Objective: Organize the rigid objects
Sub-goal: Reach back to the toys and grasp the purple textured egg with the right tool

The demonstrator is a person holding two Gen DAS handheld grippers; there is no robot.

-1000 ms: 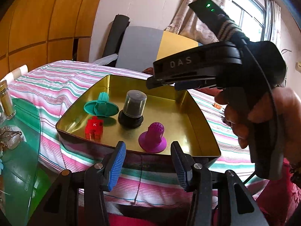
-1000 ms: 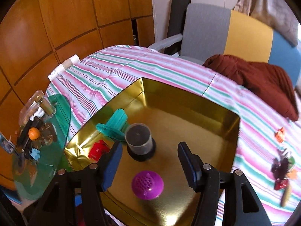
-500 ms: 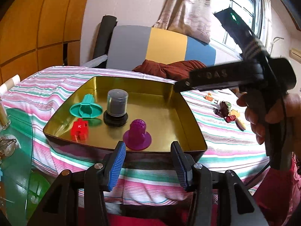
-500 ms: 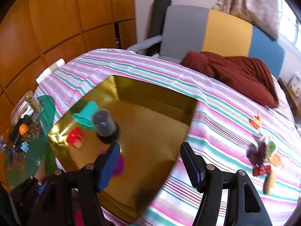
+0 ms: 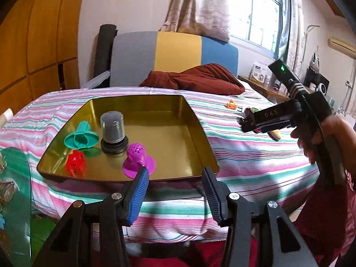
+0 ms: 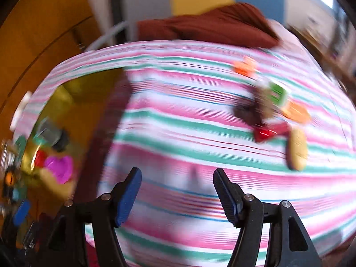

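Both my tongs gape wide, holding nothing: the left gripper [image 5: 175,185] hangs just before the shallow gold metal tray [image 5: 200,131], and the right gripper [image 6: 177,188] hovers over striped cloth beside it, near the blurred cluster of small coloured toys [image 6: 274,113].

Gold tray [image 5: 200,133], purple strainer [image 5: 138,160], teal lid [image 5: 81,136], pink-green-white striped bedspread [image 5: 244,155].
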